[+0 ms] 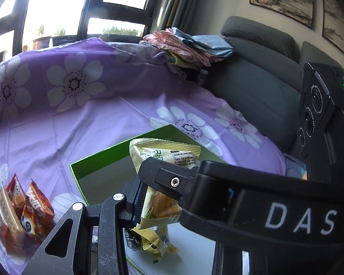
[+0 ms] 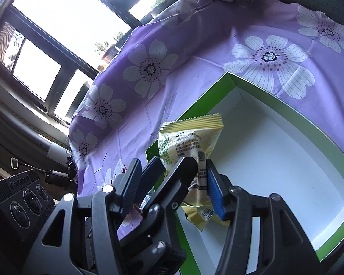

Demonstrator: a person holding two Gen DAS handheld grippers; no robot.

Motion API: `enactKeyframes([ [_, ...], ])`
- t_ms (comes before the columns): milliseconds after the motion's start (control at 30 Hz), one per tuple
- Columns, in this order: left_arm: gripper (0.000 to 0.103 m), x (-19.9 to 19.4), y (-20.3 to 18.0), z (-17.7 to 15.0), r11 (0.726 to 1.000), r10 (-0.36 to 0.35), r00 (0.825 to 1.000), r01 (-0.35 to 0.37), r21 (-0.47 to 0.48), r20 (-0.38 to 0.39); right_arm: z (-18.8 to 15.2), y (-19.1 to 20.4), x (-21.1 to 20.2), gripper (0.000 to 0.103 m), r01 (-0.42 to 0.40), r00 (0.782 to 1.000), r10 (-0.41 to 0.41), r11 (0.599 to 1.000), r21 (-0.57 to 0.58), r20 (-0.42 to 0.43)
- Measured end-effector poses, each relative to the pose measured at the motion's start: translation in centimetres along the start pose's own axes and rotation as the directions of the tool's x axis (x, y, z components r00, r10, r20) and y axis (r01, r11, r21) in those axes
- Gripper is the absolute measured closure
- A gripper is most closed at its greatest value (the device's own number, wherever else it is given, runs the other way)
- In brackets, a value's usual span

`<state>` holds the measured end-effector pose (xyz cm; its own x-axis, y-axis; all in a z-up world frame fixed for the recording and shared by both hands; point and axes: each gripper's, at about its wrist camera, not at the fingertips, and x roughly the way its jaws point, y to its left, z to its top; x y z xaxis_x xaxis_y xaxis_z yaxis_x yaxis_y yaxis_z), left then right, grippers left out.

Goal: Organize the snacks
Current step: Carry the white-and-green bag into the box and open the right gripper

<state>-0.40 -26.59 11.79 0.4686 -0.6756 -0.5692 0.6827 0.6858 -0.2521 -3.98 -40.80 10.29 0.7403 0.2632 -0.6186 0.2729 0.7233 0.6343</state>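
A yellow snack packet (image 1: 165, 151) (image 2: 190, 142) hangs upright over the open green box (image 1: 98, 158) (image 2: 275, 96), which is white inside. My left gripper (image 1: 158, 197) is shut on the packet's lower half. Its blue pad presses from the left; its other finger is hidden behind the right gripper's black body (image 1: 263, 206). In the right wrist view my right gripper (image 2: 183, 176) stands open around the same packet, with one left-gripper finger (image 2: 181, 178) between its pads. A second yellow packet (image 1: 153, 245) (image 2: 201, 215) lies on the box floor below.
Several orange and red snack packets (image 1: 34, 206) lie on the purple flowered cloth (image 1: 80, 126) left of the box. A grey sofa (image 1: 259, 87) stands at the right, with folded clothes (image 1: 188, 45) on its arm. Windows are behind.
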Motion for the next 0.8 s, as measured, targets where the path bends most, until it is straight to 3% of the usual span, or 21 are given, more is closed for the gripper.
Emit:
enactKeyframes([
  [800,0.066,1.1,1.1,-1.0,0.994,-0.087,0.994,0.081,-0.079,-0.065,0.1,-1.0,0.8,0.036,0.054,0.998,-0.053,0.998,0.035,-0.028],
])
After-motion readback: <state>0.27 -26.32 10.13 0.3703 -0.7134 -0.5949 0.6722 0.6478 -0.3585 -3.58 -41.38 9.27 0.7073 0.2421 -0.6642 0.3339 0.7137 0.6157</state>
